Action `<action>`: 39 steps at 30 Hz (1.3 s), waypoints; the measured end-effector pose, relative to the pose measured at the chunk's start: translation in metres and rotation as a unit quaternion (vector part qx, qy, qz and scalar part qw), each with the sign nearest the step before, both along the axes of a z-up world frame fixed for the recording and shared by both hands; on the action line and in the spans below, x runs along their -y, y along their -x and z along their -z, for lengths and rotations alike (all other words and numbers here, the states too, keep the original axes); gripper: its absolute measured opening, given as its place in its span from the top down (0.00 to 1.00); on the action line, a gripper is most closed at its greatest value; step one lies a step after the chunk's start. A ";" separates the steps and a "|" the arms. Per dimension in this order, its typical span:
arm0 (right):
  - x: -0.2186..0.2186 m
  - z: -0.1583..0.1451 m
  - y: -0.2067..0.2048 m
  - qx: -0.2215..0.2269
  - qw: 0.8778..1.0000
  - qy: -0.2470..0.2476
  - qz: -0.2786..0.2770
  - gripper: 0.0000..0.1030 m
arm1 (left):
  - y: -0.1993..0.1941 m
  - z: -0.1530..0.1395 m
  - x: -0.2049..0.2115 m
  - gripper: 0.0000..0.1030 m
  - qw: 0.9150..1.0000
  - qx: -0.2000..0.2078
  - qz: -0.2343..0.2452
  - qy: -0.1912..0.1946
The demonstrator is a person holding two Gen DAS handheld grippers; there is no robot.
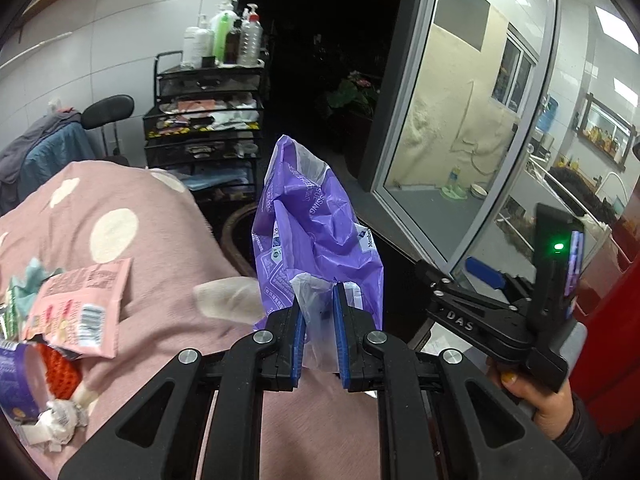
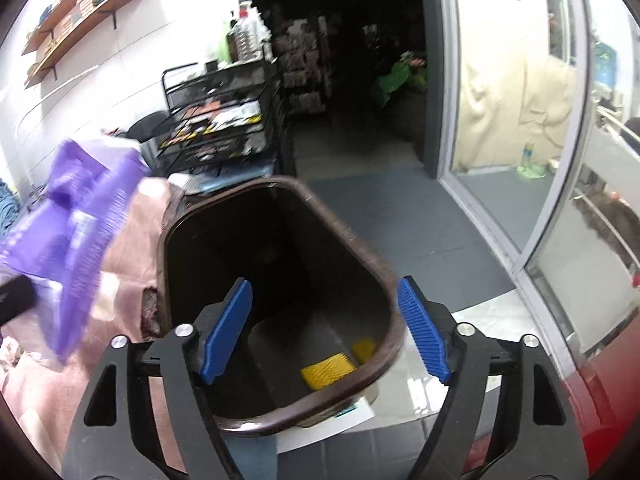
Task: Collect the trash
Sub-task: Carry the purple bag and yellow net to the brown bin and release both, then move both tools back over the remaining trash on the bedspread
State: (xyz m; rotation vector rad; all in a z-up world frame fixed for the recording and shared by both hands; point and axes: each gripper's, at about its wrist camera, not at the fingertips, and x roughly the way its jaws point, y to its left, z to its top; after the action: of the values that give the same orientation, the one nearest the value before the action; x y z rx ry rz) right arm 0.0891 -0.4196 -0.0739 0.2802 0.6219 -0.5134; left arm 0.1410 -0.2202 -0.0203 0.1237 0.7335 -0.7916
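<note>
My left gripper (image 1: 320, 292) is shut on the lower edge of a crumpled purple plastic bag (image 1: 312, 232), which stands up above the fingers. The same bag (image 2: 76, 232) shows blurred at the left of the right wrist view. My right gripper (image 2: 324, 320) is open with nothing between its blue pads, over the mouth of a brown trash bin (image 2: 384, 280). Yellow trash (image 2: 330, 370) lies at the bin's bottom. More trash lies on a pink dotted blanket (image 1: 140, 200): a pink wrapper (image 1: 80, 304), a purple packet (image 1: 20, 380) and crumpled paper (image 1: 60, 420).
A black mesh cart (image 1: 204, 120) with bottles on top stands behind the blanket and bin. A glass door (image 1: 460, 120) is at the right, and a red surface (image 1: 608, 360) at the far right. Beside the cart is a chair with clothes (image 1: 48, 148). Grey floor lies beyond the bin.
</note>
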 end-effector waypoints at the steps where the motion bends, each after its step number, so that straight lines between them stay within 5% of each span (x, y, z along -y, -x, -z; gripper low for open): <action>1: 0.004 -0.002 0.003 0.003 1.000 0.002 0.008 0.22 | -0.002 0.002 0.006 0.87 1.000 -0.005 0.004 -0.005; 15: 0.031 -0.012 0.018 0.011 0.999 -0.004 0.048 0.18 | -0.014 0.024 0.063 0.86 0.996 -0.038 0.039 -0.071; 18: 0.034 -0.011 0.019 0.009 0.999 -0.006 0.052 0.18 | -0.013 0.025 0.067 0.70 0.995 -0.031 0.046 -0.079; 20: 0.034 -0.010 0.020 0.006 0.999 -0.007 0.052 0.17 | -0.011 0.024 0.067 0.29 0.996 -0.021 0.046 -0.077; 23: 0.037 -0.009 0.020 0.007 0.999 -0.013 0.052 0.17 | -0.005 0.019 0.065 0.15 0.997 0.005 0.044 -0.066; 39: -0.007 -0.019 0.004 0.019 0.999 -0.012 -0.032 0.13 | 0.023 -0.019 0.001 0.05 0.998 0.070 -0.007 0.001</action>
State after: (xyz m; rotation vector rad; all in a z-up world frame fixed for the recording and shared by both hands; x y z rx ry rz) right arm 0.0851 -0.4123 -0.0549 0.2919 0.5982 -0.4374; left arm 0.1185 -0.2208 -0.0012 0.1698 0.6012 -0.7620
